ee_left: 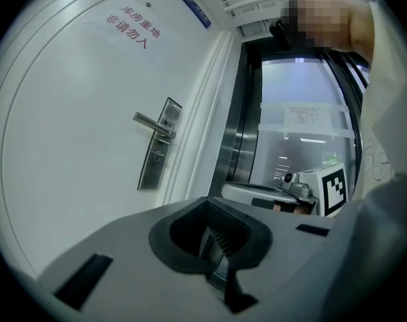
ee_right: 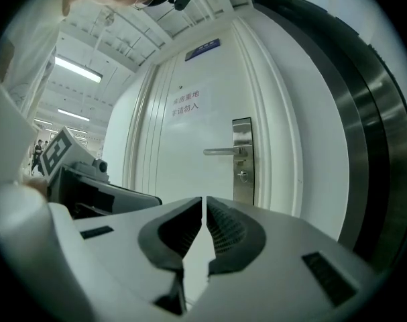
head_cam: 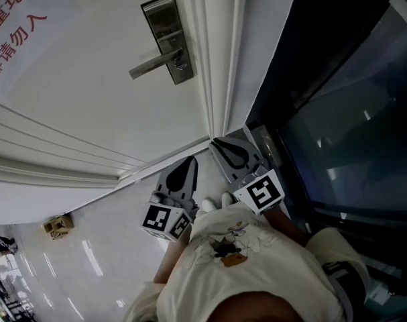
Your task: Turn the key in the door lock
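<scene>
The door lock [ee_right: 242, 154] sat well apart from both grippers, on the white door [head_cam: 89, 106] ahead. The right gripper [ee_right: 203, 203] had its jaws pressed together with nothing between them, and it pointed level at the door. The left gripper [ee_left: 211, 213] was beside it, equally closed and empty, also level. Both were held low and close to the person's body in the head view. Beyond the jaws the steel lock plate carried a lever handle [ee_right: 223, 151], and just under the handle was a small round keyhole fitting [ee_right: 242, 174]. It was too small to tell whether a key was already in it, and neither gripper carried one. A dark glass panel [head_cam: 351, 113] flanked the door frame on the right.

By my reading the task had not properly started and this was the approach. The next move would call for bringing one gripper up to the fitting under the handle, spreading its jaws there, pinching the key's head if one is present, and rolling the wrist.
</scene>
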`<action>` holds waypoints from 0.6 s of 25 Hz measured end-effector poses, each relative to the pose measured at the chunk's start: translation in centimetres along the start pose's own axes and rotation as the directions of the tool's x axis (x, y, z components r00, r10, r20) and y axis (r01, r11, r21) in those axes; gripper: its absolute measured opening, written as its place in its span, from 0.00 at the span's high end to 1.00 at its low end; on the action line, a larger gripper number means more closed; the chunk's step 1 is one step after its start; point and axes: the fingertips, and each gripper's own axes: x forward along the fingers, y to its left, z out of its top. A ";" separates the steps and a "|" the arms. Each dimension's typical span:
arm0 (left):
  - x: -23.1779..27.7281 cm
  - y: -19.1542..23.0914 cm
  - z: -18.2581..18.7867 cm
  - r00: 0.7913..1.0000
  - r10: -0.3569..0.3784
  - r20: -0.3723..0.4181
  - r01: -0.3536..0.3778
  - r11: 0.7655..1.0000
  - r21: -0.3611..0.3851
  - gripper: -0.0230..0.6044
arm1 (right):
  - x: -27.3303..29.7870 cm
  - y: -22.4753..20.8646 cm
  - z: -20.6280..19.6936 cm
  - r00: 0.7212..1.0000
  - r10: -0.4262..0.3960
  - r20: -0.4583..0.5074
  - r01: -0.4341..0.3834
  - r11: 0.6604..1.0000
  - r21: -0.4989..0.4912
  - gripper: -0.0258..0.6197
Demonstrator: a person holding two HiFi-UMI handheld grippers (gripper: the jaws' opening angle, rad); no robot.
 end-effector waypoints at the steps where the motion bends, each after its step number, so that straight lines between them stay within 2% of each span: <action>1: 0.2 -0.2 -0.1 1.000 0.002 0.000 -0.002 1.000 -0.005 0.96 | -0.1 -0.2 0.2 1.000 0.004 0.008 -0.004 1.000 -0.004 0.94; 3: 0.6 -0.7 -0.6 1.000 0.001 -0.002 -0.001 1.000 -0.007 0.96 | -0.2 -0.5 0.4 1.000 0.007 0.017 -0.006 1.000 -0.030 0.94; 6: 1.5 -0.8 -1.5 1.000 0.001 -0.017 -0.001 1.000 -0.013 0.96 | 0.4 -1.4 -0.1 1.000 -0.009 -0.022 0.007 0.996 -0.094 0.92; 9: 1.5 0.1 -1.7 1.000 0.000 -0.027 -0.001 1.000 -0.026 0.96 | 1.9 -1.9 0.0 0.999 -0.010 -0.043 0.004 0.990 -0.141 0.82; 10: 1.8 0.5 -1.7 1.000 -0.003 -0.028 0.003 0.999 -0.034 0.96 | 2.4 -2.0 0.2 0.999 -0.016 -0.043 0.009 0.987 -0.157 0.82; 15: 3.8 3.1 0.2 0.999 -0.039 -0.003 0.039 0.999 -0.013 0.96 | 6.0 -4.3 1.0 0.994 -0.097 -0.049 0.079 0.956 -0.283 0.82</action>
